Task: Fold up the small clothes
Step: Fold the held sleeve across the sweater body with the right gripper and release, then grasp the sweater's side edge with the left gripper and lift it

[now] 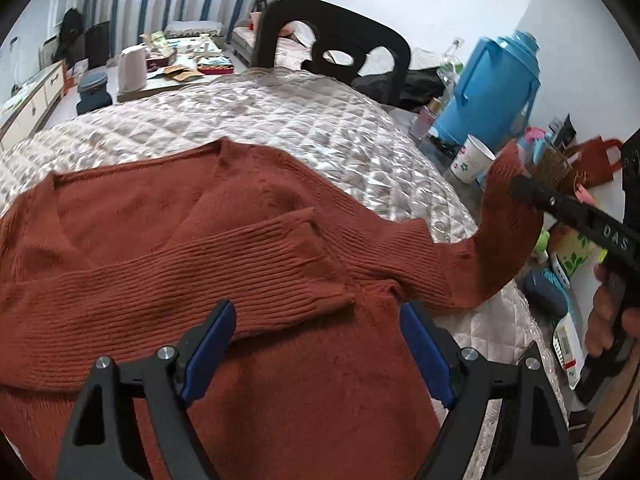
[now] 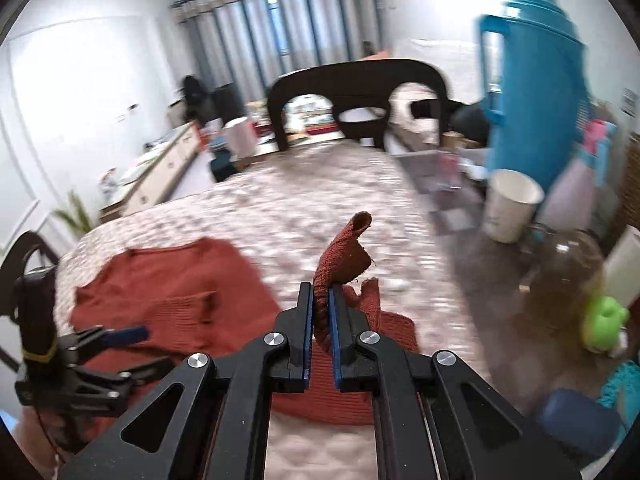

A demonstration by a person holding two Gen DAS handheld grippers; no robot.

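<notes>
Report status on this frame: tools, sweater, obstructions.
Left tool open, over the sweater. Right tool shut on the sleeve cuff, lifted off the quilt. Paper cup and blue thermos close beside the sleeve.

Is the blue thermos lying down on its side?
No, the blue thermos stands upright beside the white paper cup, past the edge of the quilted table cover.

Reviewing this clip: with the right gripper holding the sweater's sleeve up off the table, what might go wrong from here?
1. The right gripper pinches only the cuff end of the sleeve; the knit might slip out mid-fold.
2. The raised sleeve swings close to the paper cup and blue thermos; a wide sweep may knock them.
3. The left gripper is open over the sweater, pinning nothing, so the body could drag.
</notes>
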